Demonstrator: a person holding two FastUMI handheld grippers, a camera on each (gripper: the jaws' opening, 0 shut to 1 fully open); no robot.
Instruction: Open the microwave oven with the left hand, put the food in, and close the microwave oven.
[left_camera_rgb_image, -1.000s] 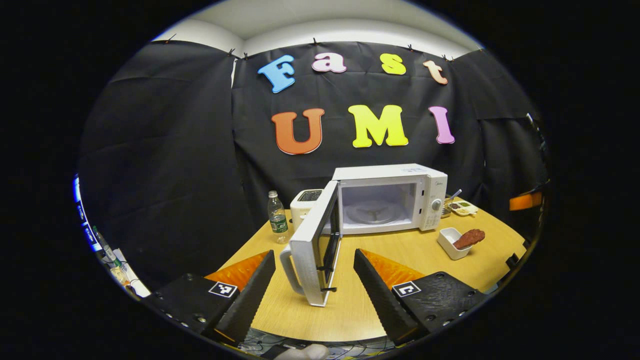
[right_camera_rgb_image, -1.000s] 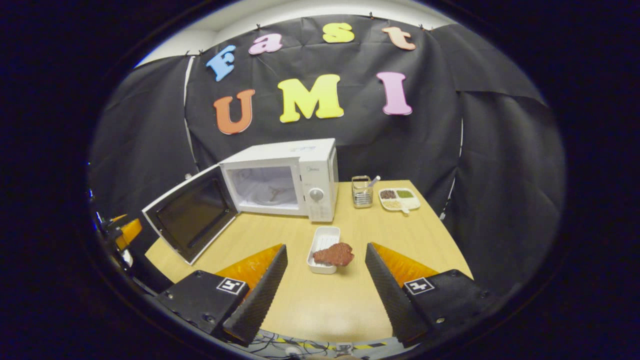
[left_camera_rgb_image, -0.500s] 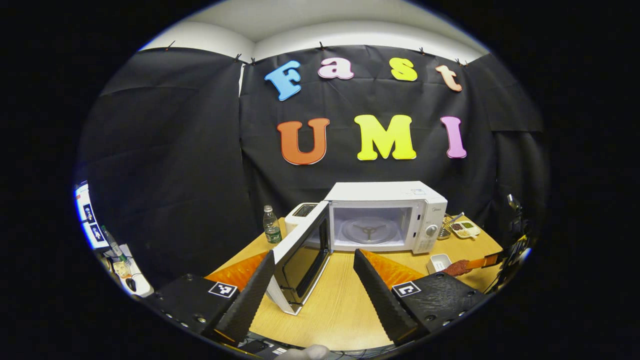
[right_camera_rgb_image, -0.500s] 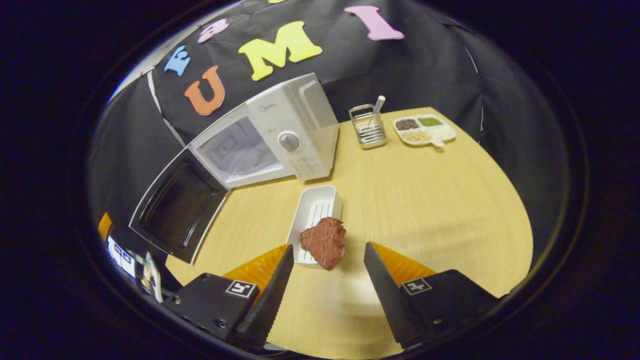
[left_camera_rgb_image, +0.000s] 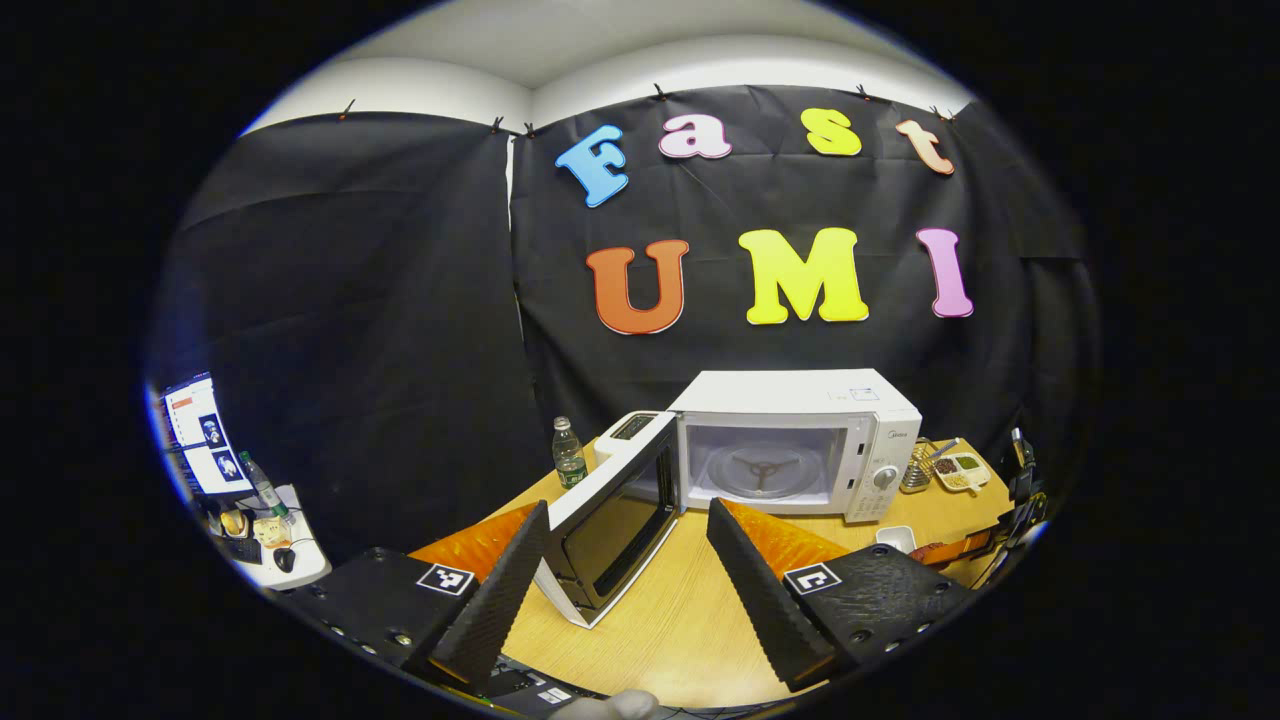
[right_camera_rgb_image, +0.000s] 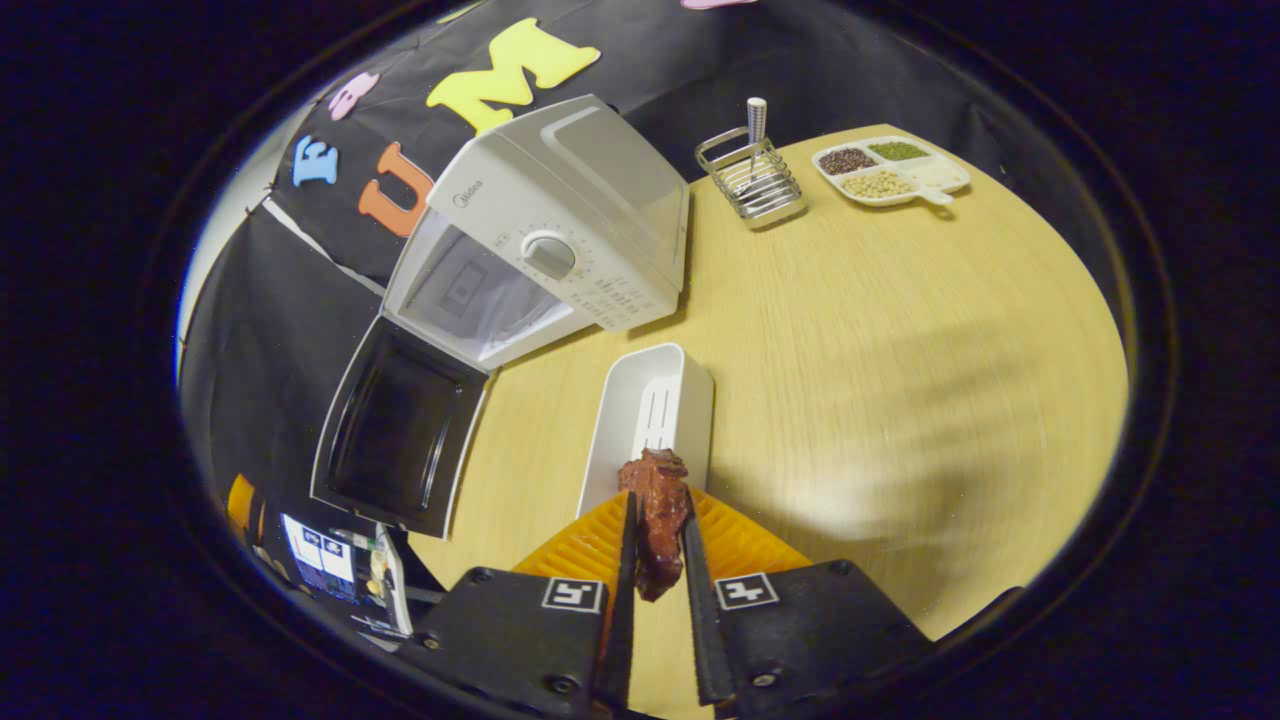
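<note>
Reddish-brown and ragged, the piece of meat (right_camera_rgb_image: 657, 520) is now pinched between the two fingers of my right gripper (right_camera_rgb_image: 657, 600), which half a second ago stood wide apart on either side of it; both fingers press its flanks, so I read this as a completed grasp. The meat sits at the near end of the white rectangular dish (right_camera_rgb_image: 648, 420), which lies on the wooden table (right_camera_rgb_image: 900, 350) just in front of the microwave oven (right_camera_rgb_image: 545, 240), and I cannot tell whether the meat has left the dish's rim yet. My left gripper (left_camera_rgb_image: 628, 570) has pulled away from the microwave and hangs with its fingers spread wide and nothing between them. The microwave door (left_camera_rgb_image: 615, 520) is swung out to the microwave's left, and in the left gripper view the glass turntable (left_camera_rgb_image: 762, 472) inside the bare cavity is visible. So I judge the opening step finished and the food secured; what remains is lifting the meat clear, carrying it to the microwave's open front, setting it on the turntable, and shutting the door. A metal rack (right_camera_rgb_image: 752, 185) and a divided tray of grains (right_camera_rgb_image: 893, 168) stand to the microwave's right, well away from that path.
</note>
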